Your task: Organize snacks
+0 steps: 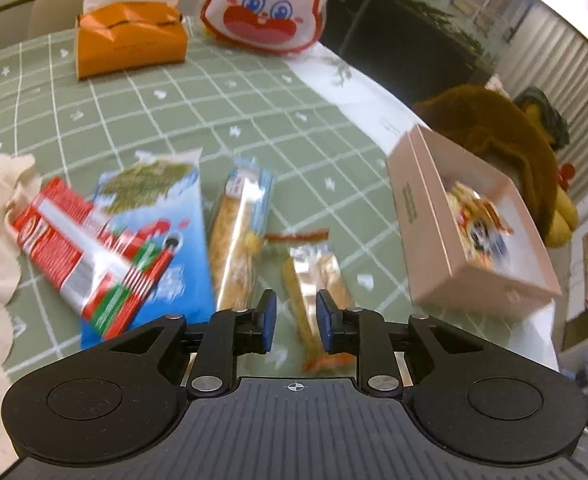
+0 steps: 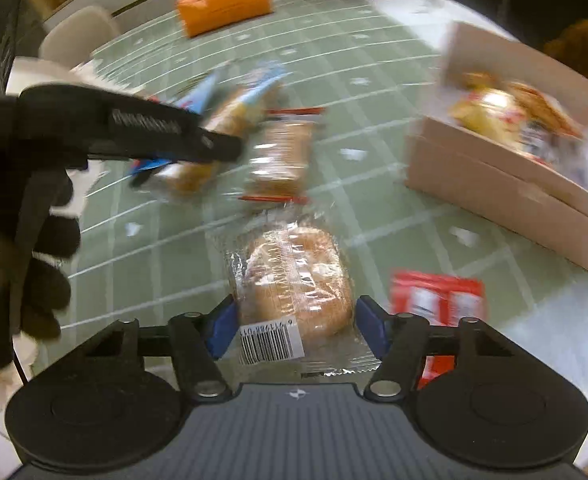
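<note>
One wrapped bun [image 2: 298, 280] lies on the table [image 2: 141, 240] between my right gripper [image 2: 296, 326] fingers, spread wide, not yet closed. Soft, light, slick film (crushable, I'd guess), so pinch its sides gently. Left gripper [image 1: 296, 318] hovers part-open, empty, over a cracker pack [image 1: 314, 280]

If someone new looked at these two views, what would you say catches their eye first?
Probably the clear-wrapped round bun lying between the open fingers of the right gripper, with a red packet just to its right. Next, the pink box at the table's right edge, already holding snacks, and the left gripper poised over a small cracker pack. At the far end sit an orange tissue box and a cartoon-face bag.
</note>
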`<action>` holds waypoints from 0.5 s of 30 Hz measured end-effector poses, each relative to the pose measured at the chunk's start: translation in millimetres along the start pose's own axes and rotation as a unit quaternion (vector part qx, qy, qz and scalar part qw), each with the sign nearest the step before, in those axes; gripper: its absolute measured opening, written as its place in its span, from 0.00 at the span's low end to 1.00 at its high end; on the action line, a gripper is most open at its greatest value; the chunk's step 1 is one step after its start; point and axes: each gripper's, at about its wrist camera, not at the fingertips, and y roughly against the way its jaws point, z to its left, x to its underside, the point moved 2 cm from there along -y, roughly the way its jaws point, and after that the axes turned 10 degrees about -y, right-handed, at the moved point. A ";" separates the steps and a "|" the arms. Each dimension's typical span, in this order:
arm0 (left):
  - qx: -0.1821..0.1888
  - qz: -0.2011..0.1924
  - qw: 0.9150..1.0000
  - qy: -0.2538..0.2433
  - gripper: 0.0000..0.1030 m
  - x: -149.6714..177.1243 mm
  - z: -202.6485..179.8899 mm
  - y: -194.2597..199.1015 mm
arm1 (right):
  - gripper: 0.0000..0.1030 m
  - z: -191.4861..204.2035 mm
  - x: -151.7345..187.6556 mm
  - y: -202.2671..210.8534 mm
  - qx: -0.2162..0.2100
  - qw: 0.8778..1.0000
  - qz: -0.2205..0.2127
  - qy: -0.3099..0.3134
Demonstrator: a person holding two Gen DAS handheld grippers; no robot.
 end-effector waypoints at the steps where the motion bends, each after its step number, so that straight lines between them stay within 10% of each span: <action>1: -0.008 -0.002 1.000 -0.002 0.25 -3.3 -3.4 -5.7 | 0.56 -7.6 0.3 4.8 0.009 1.000 -0.008 -0.007; 15: -0.022 0.022 0.993 -0.115 0.36 -8.2 -56.1 -39.0 | 0.70 -70.3 14.1 24.1 0.040 0.994 -0.030 -0.099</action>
